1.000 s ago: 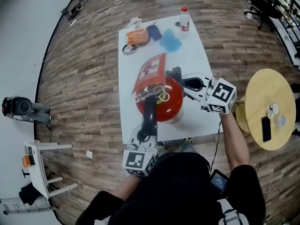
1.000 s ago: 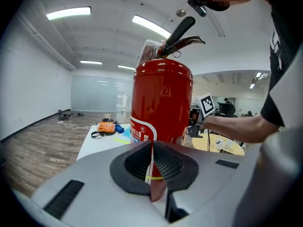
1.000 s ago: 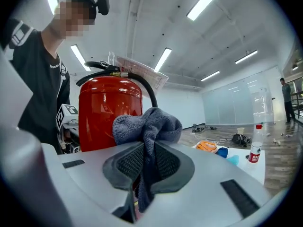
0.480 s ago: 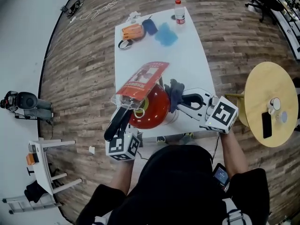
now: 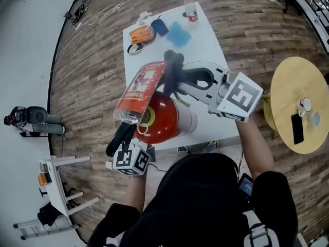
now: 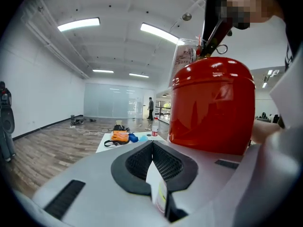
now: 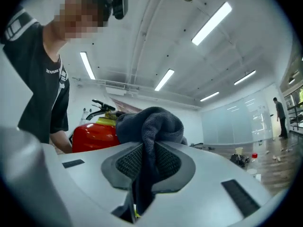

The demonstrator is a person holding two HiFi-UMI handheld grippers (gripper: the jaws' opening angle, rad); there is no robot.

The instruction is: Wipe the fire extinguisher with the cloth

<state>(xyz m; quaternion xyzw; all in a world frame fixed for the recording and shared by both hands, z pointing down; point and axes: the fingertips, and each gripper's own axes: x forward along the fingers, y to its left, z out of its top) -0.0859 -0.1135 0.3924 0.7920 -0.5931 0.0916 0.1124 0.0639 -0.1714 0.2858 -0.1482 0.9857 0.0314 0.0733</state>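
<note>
Wood-plank floor at far left carries a black camera-like device and a white rack. Next comes the left gripper, low by the near table edge with its marker cube toward the person. In its own view the left gripper is clenched, pads meeting on a thin white sliver that can't be identified. Just right of it is the red round-shouldered metal fire extinguisher, tilted over the near end of the long white table. Its valve end and yellow pull ring face the head camera. In the left gripper view the red body stands right of and above the jaws; contact with the casing is unclear. A red-and-white tag card in a clear sleeve lies along the extinguisher's upper left side. The dark grey-blue terry cloth is bunched at the card's far end; whether it touches can't be told. It is grasped by the right gripper, which extends in from the right. The right gripper pinches a fold of the cloth, with the rest bulging over the jaws. At the table's far end are an orange pouch, a dark blue item, a pale blue rag and a clear red-capped bottle. At far right, a round yellow wooden side table holds a black phone.
</note>
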